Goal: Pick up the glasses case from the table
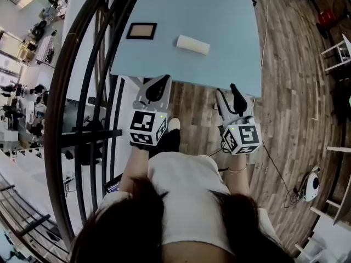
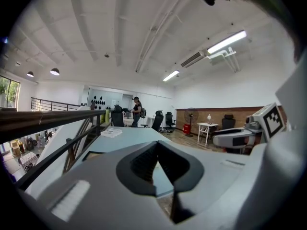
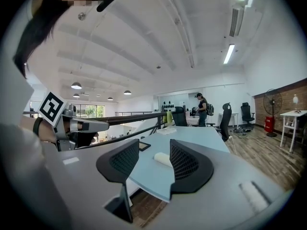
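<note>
My right gripper [image 1: 229, 93] had its jaws spread and empty, ready for the glasses case [image 1: 192, 44] at eleven o'clock on the table [image 1: 230, 48]. My left gripper [image 1: 159, 85] was pressed together, I think unneeded.

Wood floor [image 1: 296, 92], black railing [image 3: 116, 118], office chairs [image 3: 225, 121]

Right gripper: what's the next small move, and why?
Probably advance the right gripper forward and slightly left toward the glasses case: its jaws stand apart with nothing between them, it hangs short of the table's near edge, and the case lies untouched further in.
</note>
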Demonstrator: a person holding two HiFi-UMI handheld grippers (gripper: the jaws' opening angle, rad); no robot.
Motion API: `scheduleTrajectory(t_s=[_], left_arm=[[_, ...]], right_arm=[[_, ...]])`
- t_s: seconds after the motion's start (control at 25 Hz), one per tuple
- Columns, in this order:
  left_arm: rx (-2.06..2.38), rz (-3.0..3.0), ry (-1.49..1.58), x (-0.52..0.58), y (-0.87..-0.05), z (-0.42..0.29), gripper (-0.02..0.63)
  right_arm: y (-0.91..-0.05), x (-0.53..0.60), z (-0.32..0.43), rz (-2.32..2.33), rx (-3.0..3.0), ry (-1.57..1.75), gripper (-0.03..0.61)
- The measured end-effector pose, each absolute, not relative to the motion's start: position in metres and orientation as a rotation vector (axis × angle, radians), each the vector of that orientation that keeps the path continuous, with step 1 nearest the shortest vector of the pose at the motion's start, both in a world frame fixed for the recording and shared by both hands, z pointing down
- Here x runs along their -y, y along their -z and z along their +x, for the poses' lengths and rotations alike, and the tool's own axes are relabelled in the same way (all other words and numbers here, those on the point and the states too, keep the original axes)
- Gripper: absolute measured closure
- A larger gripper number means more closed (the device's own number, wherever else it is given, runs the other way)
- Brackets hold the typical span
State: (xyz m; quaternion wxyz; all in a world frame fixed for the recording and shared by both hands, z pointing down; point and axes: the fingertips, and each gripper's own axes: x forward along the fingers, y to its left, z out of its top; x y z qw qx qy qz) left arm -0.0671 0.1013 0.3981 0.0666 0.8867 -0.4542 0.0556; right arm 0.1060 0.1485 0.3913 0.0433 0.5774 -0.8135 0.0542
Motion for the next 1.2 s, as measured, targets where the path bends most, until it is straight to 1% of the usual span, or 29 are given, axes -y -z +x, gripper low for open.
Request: scheduleTrajectory(t_s=[0.48, 0.76, 1.08, 1.2], left_arm=[[1.343, 2.674, -0.189, -0.006, -0.395, -0.085, 0.557], [1.324, 2.650, -0.220, 0.007, -0.409, -0.090, 0.556], [1.350, 2.611, -0.228, 0.000, -0.421, -0.103, 0.555], [1.385, 2.596, -0.225, 0.035, -0.421, -0.091, 0.555]], right_arm=[[-0.392, -0.058, 0.099, 1.767, 2.458, -0.218, 0.357], [-0.407, -0.045, 0.098, 1.738, 2.433, -0.261, 0.330], [-0.420, -0.046, 0.088, 1.676, 2.436, -0.263, 0.318], [-0.425, -0.010, 0.102, 1.632, 2.458, -0.267, 0.313]])
